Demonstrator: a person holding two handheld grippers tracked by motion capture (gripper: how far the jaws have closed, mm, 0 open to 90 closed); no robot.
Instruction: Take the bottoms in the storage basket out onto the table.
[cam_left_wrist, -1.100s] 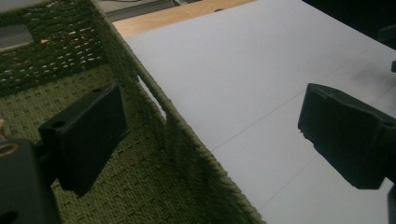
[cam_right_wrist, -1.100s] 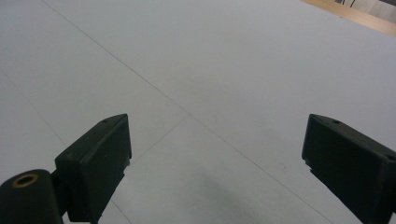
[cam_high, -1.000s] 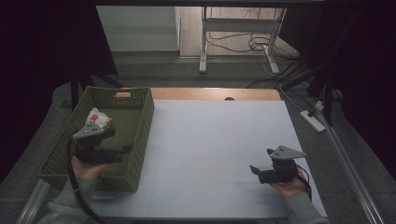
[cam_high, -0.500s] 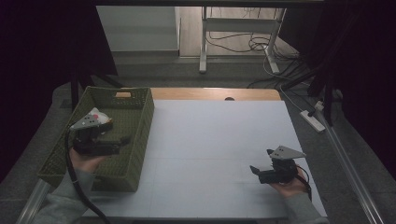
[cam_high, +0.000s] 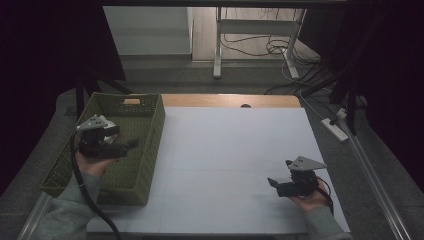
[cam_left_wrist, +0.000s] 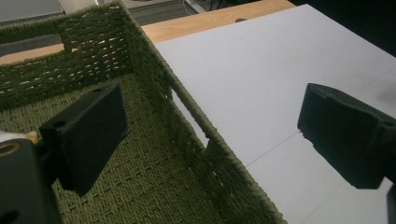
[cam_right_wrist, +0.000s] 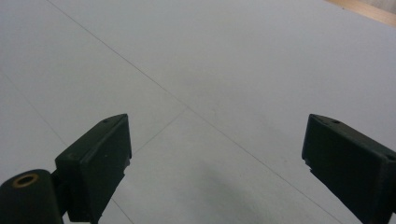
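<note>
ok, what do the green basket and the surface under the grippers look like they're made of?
Green basket: looks like woven cord or paper rope, matte olive; the plaited strands and open gaps near the rim show clearly in the left gripper view. White table surface: smooth matte sheet or board, possibly laminate, with thin seam lines across it. Beyond its far edge, a wooden tabletop strip, judging by its tan colour.

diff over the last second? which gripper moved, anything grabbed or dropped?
The left gripper has moved toward the far end of the green basket, above its inside. The pink-and-white item seen in the basket beside it a second ago is now out of sight; whether it was let go can't be told. Its jaws now stand open and empty. The right gripper stayed put, open, over the white table.
</note>
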